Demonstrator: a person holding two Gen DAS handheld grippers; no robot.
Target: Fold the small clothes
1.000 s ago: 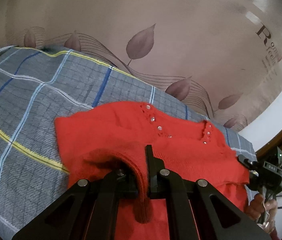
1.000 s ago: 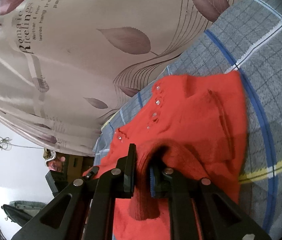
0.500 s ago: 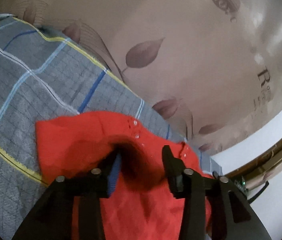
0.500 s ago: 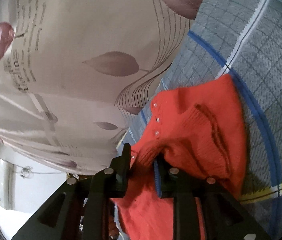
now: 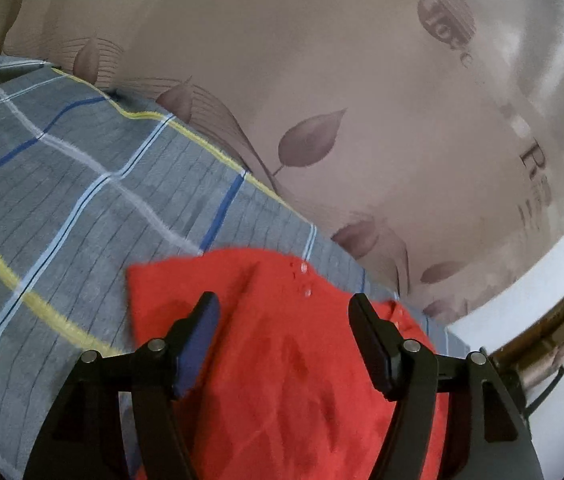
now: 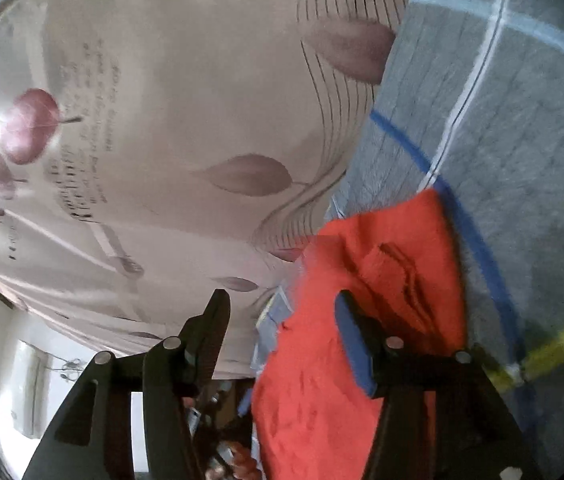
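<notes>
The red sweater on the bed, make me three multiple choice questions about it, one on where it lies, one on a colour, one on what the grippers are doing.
1. Where does the red sweater lie?
A. on the grey checked blanket
B. on a wooden chair
C. in a basket

2. What colour are the pads on the gripper fingers?
A. green
B. white
C. blue

3. How does the left gripper stand?
A. clamped on a fold
B. jaws apart, nothing pinched
C. out of view

Answers: 1 A, red knit spreads over the blanket beside the leaf-print curtain. 2 C, blue shows on the inner faces. 3 B, its jaws are opening over the sweater, as are those of the right gripper.
</notes>
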